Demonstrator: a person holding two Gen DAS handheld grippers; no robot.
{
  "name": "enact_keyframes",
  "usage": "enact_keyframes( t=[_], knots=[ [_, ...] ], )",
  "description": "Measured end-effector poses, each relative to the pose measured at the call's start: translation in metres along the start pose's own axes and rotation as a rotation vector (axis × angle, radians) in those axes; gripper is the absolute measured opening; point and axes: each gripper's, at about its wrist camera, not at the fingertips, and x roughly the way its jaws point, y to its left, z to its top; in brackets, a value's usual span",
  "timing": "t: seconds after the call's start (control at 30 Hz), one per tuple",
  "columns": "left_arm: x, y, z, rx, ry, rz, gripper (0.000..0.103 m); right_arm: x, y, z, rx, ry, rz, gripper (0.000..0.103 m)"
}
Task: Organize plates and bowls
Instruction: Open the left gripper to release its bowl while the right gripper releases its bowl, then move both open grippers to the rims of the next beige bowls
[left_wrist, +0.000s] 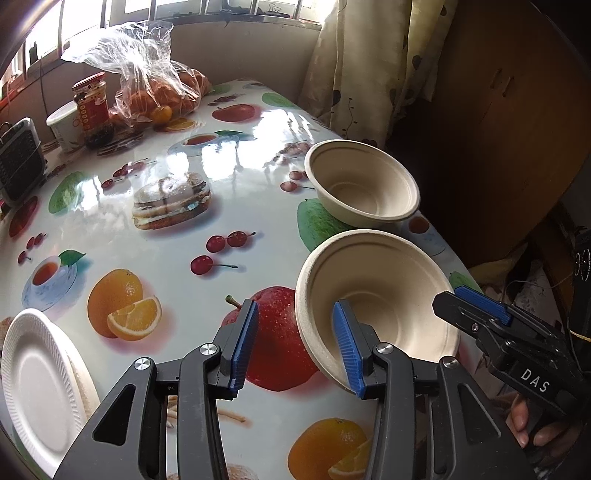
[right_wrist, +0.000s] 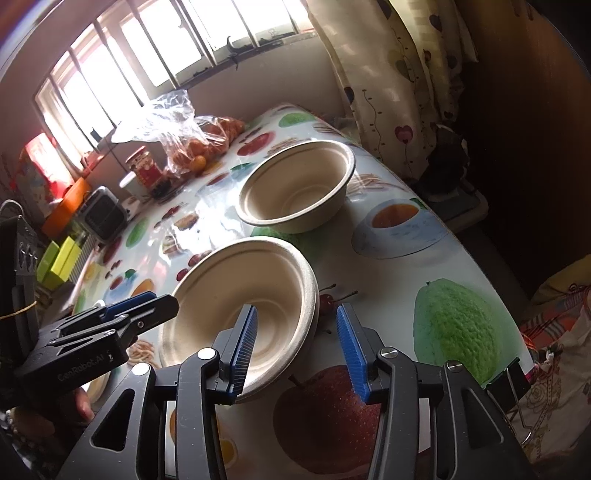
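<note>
Two beige paper bowls stand on the fruit-print table. The near bowl (left_wrist: 380, 295) (right_wrist: 243, 299) is tilted. My left gripper (left_wrist: 295, 347) is open, its jaws astride the bowl's left rim, one finger inside and one outside. My right gripper (right_wrist: 295, 347) is open, its jaws astride the bowl's right rim; it also shows in the left wrist view (left_wrist: 476, 306). The left gripper shows in the right wrist view (right_wrist: 147, 306). The far bowl (left_wrist: 364, 182) (right_wrist: 295, 184) sits upright behind. A white foam plate (left_wrist: 40, 384) lies at the table's near left edge.
A plastic bag of oranges (left_wrist: 155, 85), a red-labelled jar (left_wrist: 90, 107) and a white cup (left_wrist: 66, 125) stand at the far end. A small dark appliance (left_wrist: 18, 162) sits at the left. The table edge (left_wrist: 454, 258) runs close on the right, by a curtain (left_wrist: 365, 66).
</note>
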Motion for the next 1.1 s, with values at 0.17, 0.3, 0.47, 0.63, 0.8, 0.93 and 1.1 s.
enact_keyframes(
  t=[0.17, 0.3, 0.47, 0.63, 0.8, 0.93, 1.1],
  knots=[
    [-0.001, 0.001, 0.006, 0.008, -0.008, 0.011, 0.045, -0.002, -0.001, 0.005, 0.009, -0.011, 0.005, 0.045],
    [-0.001, 0.002, 0.013, 0.013, -0.013, 0.013, 0.045, -0.001, -0.002, 0.011, 0.012, -0.016, 0.0, 0.046],
    [0.001, 0.003, 0.023, 0.018, -0.02, 0.015, 0.045, -0.002, -0.004, 0.021, 0.013, -0.031, -0.011, 0.046],
    [0.003, 0.001, 0.033, 0.032, -0.033, 0.016, 0.045, 0.001, -0.008, 0.032, 0.018, -0.042, -0.032, 0.047],
    [0.01, 0.004, 0.048, 0.022, -0.038, -0.002, 0.045, 0.003, -0.013, 0.044, 0.01, -0.051, -0.048, 0.047],
    [0.021, 0.008, 0.063, 0.012, -0.037, -0.016, 0.045, 0.006, -0.017, 0.055, 0.001, -0.06, -0.071, 0.047],
    [0.03, 0.011, 0.077, -0.001, -0.041, -0.023, 0.045, 0.012, -0.024, 0.066, -0.003, -0.059, -0.085, 0.047]
  ],
)
